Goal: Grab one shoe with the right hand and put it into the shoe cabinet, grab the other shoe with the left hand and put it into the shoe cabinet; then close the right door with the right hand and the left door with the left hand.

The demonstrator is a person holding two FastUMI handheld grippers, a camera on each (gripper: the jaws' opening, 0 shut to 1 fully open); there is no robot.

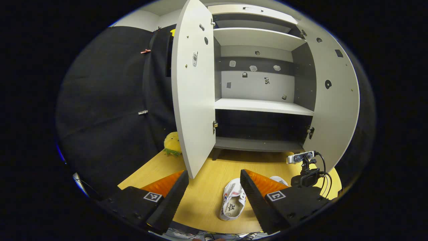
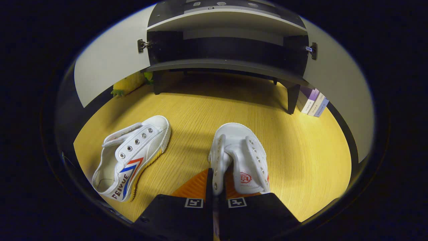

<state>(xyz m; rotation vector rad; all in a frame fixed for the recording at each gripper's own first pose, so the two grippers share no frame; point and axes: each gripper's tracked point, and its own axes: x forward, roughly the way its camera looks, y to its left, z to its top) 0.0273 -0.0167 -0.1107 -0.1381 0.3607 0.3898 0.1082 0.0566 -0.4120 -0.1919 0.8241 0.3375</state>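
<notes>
The right tongs pinch one shoe's side wall. The left tongs hang released. Both cabinet doors stand open.

In the left gripper view, one white shoe is partly hidden behind the fingers of the left gripper, and only a sliver of the second shoe is seen at three o'clock of it. In the right gripper view, the heel of the right-hand shoe is covered by the right gripper at six o'clock. The lower compartment of the shoe cabinet is too dark to be made out.
</notes>
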